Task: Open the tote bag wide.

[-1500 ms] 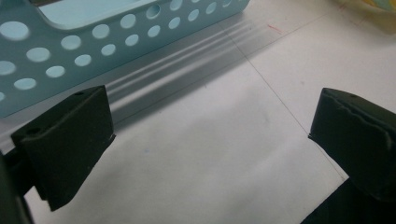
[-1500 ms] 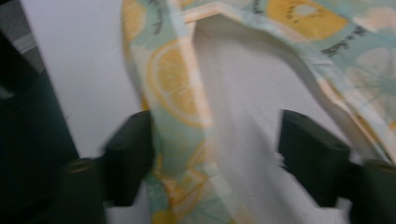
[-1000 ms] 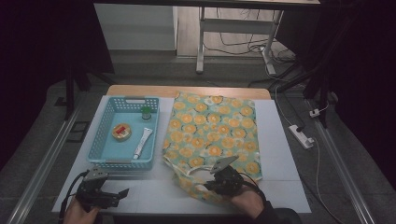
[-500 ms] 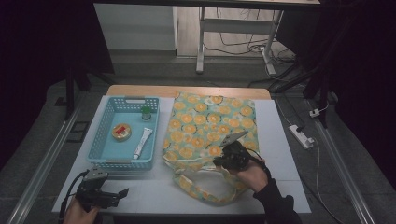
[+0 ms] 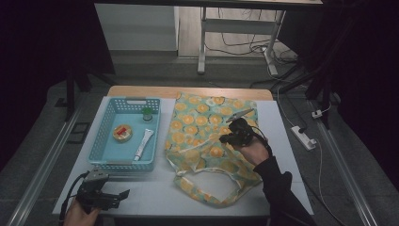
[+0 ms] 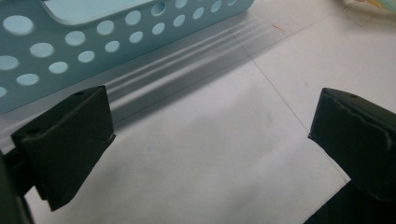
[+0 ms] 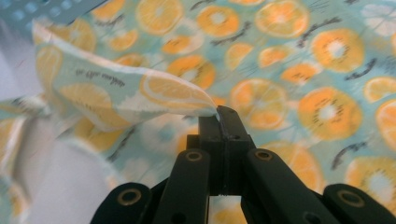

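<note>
An orange-slice patterned tote bag (image 5: 207, 127) lies on the white table (image 5: 155, 193), its near part folded over toward the far side, with handle loops (image 5: 207, 176) near the front. My right gripper (image 5: 227, 138) is shut on the bag's fabric (image 7: 140, 93), holding a pinched edge lifted above the rest of the bag (image 7: 299, 70). My left gripper (image 5: 123, 193) rests near the front left corner of the table, open, with bare table between its fingers (image 6: 70, 140), just in front of the blue basket (image 6: 56, 51).
The blue perforated basket (image 5: 106, 141) stands left of the bag and holds a white tube (image 5: 143, 143), a small round red-and-tan item (image 5: 122, 133) and a small green-capped bottle (image 5: 147, 113). A power strip (image 5: 303, 136) lies off the table's right side.
My right gripper has carried the pinched bag edge away from the front of the table toward the far right, folding the bag's near part over. The left gripper stayed put.
</note>
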A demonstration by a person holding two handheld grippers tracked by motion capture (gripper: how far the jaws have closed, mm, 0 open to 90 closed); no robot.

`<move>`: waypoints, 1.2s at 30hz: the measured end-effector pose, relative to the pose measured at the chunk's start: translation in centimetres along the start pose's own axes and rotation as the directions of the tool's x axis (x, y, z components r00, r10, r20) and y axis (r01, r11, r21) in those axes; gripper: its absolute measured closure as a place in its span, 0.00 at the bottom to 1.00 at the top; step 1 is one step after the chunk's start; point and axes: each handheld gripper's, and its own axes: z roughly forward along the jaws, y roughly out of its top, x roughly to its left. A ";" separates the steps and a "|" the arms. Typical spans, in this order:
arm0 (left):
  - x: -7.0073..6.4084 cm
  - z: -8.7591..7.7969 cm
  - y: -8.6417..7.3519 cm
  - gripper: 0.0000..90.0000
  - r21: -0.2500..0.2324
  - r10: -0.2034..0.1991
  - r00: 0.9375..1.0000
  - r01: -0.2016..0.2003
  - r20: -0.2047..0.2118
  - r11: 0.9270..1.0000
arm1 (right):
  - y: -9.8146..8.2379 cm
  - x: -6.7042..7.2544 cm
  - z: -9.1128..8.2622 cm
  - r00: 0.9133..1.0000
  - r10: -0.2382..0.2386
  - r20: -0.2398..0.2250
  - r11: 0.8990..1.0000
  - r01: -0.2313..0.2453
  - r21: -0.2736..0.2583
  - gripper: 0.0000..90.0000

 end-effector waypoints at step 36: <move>0.2 0.1 0.0 0.00 0.006 -0.012 1.000 0.012 0.007 1.000 | 3.6 -7.0 5.8 0.985 0.042 0.165 0.999 -0.046 0.018 1.00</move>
